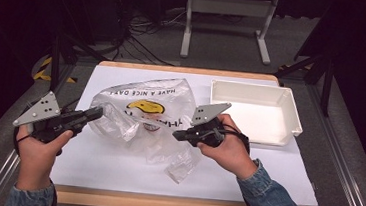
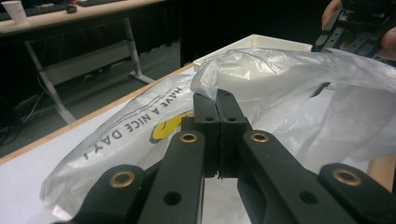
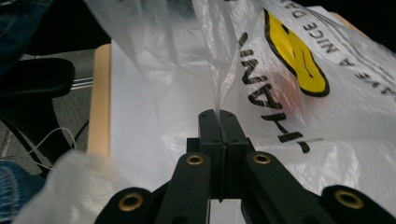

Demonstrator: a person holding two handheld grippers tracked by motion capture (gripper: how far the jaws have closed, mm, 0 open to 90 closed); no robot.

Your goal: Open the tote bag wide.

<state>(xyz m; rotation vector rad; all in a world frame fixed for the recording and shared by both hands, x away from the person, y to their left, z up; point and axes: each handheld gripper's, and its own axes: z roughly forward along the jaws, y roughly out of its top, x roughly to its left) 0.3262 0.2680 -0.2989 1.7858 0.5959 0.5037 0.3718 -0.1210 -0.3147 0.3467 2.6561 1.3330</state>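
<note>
A thin translucent plastic bag [image 1: 145,111] with a yellow smiley and black lettering lies crumpled on the white table mat [image 1: 245,173]. My left gripper [image 1: 99,112] is at the bag's left edge, jaws shut on a fold of the film. In the left gripper view the closed left gripper [image 2: 216,99] pinches the bag [image 2: 280,88], which is raised into a puffed ridge. My right gripper [image 1: 177,134] holds the bag's right side. In the right gripper view the right gripper [image 3: 218,116] is shut on a stretched pleat of the bag [image 3: 289,70].
A white rectangular tray [image 1: 291,110] stands at the table's back right, close to the right hand. The mat's front strip lies between the person's two forearms. A desk frame and cables sit on the floor beyond the table.
</note>
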